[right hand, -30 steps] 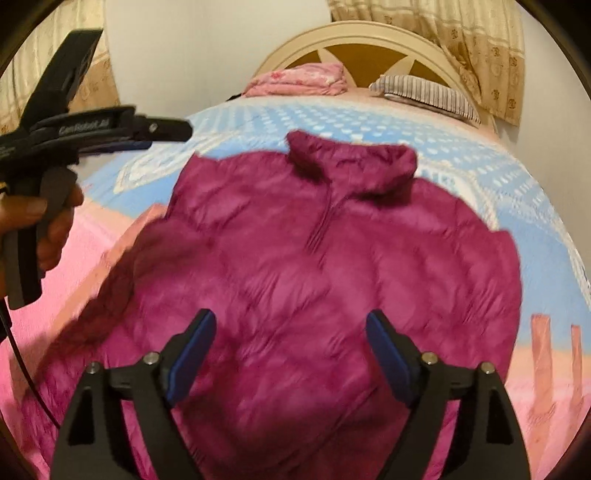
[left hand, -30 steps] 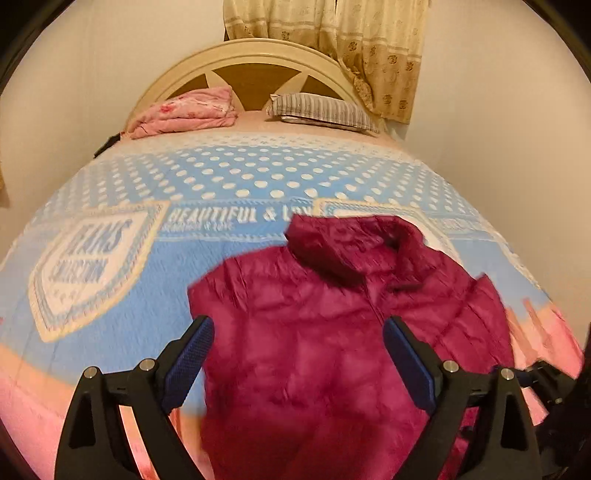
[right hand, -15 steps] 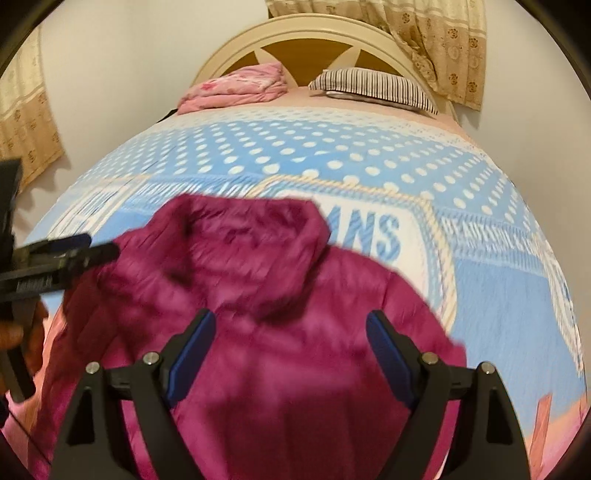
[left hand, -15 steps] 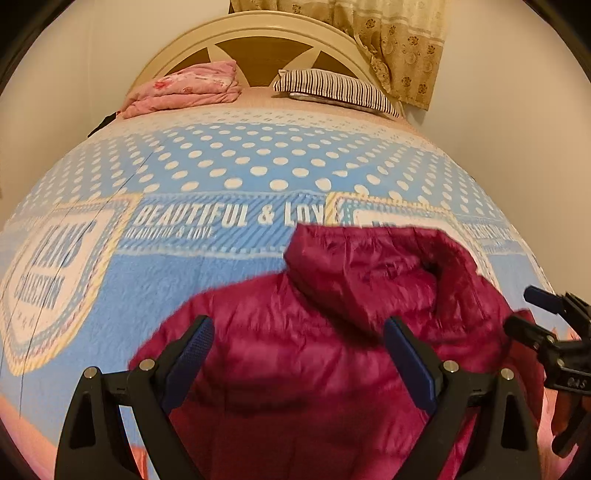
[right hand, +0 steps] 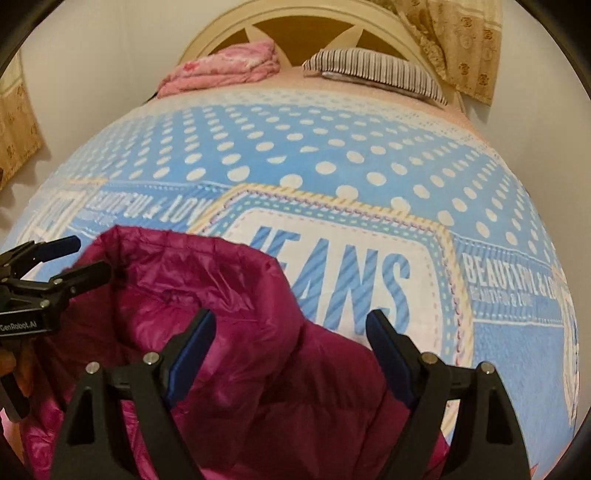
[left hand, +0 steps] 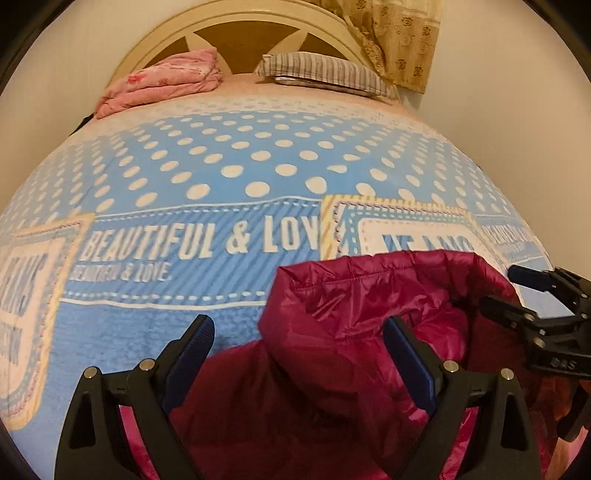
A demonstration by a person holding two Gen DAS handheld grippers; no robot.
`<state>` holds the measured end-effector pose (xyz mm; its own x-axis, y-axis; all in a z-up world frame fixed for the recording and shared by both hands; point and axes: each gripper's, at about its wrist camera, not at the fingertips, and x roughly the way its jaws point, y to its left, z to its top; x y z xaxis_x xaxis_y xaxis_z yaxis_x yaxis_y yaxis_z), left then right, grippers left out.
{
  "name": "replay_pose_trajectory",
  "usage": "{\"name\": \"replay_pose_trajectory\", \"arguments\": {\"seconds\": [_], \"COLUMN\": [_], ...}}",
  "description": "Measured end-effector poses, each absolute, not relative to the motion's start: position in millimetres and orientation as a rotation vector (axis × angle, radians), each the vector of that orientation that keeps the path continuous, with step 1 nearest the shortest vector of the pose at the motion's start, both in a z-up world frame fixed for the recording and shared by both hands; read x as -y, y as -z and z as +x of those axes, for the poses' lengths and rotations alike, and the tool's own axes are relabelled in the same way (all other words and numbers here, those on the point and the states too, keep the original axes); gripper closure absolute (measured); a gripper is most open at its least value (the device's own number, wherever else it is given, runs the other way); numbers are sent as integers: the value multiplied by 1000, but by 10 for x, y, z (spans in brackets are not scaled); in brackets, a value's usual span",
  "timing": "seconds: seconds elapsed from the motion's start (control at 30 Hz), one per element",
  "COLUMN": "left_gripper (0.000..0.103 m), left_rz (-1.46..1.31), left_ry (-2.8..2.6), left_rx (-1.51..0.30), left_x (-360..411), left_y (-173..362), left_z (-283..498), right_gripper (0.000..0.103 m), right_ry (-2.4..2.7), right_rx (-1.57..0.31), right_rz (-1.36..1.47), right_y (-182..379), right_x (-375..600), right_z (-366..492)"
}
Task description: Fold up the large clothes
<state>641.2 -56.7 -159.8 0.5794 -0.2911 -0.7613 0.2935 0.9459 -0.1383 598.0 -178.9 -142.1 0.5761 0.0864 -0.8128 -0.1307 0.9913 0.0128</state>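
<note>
A magenta puffer jacket (left hand: 332, 332) lies on the blue blanket (left hand: 221, 177) near the bed's foot, collar toward the headboard. It also shows in the right wrist view (right hand: 229, 332). My left gripper (left hand: 299, 343) is open and empty above the jacket's left shoulder and collar. My right gripper (right hand: 291, 336) is open and empty above the right shoulder. Each gripper shows at the edge of the other's view, the right gripper (left hand: 517, 291) and the left gripper (right hand: 66, 258), both open beside the collar.
The blanket (right hand: 332, 166) covers the bed. A folded pink quilt (left hand: 166, 81) and a striped pillow (left hand: 325, 72) lie by the cream headboard (left hand: 221, 22). A curtain (left hand: 399, 40) hangs at the back right. Walls flank the bed.
Both grippers have moved forward and lower along the jacket toward the collar. The jacket's body has slid out of view below; the collar now fills the foreground.
</note>
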Motion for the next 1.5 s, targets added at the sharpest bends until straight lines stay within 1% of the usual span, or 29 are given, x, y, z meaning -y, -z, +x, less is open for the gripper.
{"name": "replay_pose_trajectory", "arguments": {"seconds": [0.03, 0.07, 0.1, 0.13, 0.17, 0.2, 0.23, 0.33, 0.53, 0.7, 0.8, 0.83, 0.87, 0.9, 0.93, 0.97, 1.07, 1.13, 1.2, 1.3, 1.37, 1.5], "left_gripper": [14, 23, 54, 77, 78, 81, 85, 87, 88, 88, 87, 85, 79, 55, 33, 31, 30, 23, 23, 23, 23, 23], "left_rz": [4, 5, 8, 7, -4, -18, -22, -17, -10, -13, -18, -18, -21, -17, -16, -35, -67, -73, -57, 11, 64, 127], "left_ry": [349, 365, 379, 395, 398, 393, 391, 395, 423, 427, 393, 382, 370, 359, 346, 347, 376, 345, 269, 172, 146, 165], "left_rx": [-886, -878, -888, -910, -915, -894, -881, -835, -846, -894, -858, -855, -854, -849, -826, -776, -691, -660, -661, -684, -747, -861], "left_x": [572, 572, 579, 573, 545, 491, 464, 372, 233, 213, 183, 178, 172, 171, 154, 125, 78, 85, 138, 289, 408, 541], "left_y": [1605, 1609, 1618, 1625, 1613, 1567, 1538, 1445, 1567, 1780, 1692, 1668, 1613, 1575, 1510, 1400, 1165, 1059, 1012, 1129, 1329, 1787], "left_z": [6408, 6383, 6375, 6378, 6358, 6304, 6269, 6064, 5699, 5665, 5607, 5596, 5578, 5560, 5527, 5456, 5341, 5365, 5542, 5922, 6053, 6017], "right_gripper": [25, 38, 64, 78, 86, 87, 88, 88, 92, 93, 93, 93, 93, 93, 93, 93, 93, 93, 93, 93, 93, 93], "right_ry": [-126, -130, -137, -142, -146, -145, -144, -135, -125, -121, -113, -111, -108, -105, -104, -102, -100, -102, -105, -107, -108, -139], "right_rx": [-957, -970, -985, -997, -999, -989, -965, -920, -899, -933, -931, -927, -923, -919, -918, -916, -912, -912, -907, -898, -897, -905], "right_rz": [-54, -55, -54, -57, -64, -73, -100, -140, -142, -162, -178, -184, -191, -199, -207, -212, -222, -226, -221, -210, -205, -186], "right_y": [1446, 1480, 1520, 1543, 1551, 1541, 1512, 1449, 1504, 1709, 1774, 1779, 1787, 1797, 1811, 1823, 1852, 1867, 1874, 1883, 1877, 1826], "right_x": [1795, 1799, 1807, 1811, 1810, 1810, 1803, 1814, 1916, 1939, 1939, 1940, 1935, 1924, 1923, 1919, 1905, 1897, 1909, 1922, 1933, 1992], "right_z": [6000, 6010, 6012, 5998, 5974, 5958, 5883, 5727, 5494, 5367, 5333, 5330, 5333, 5333, 5341, 5344, 5325, 5316, 5319, 5301, 5287, 5224]}}
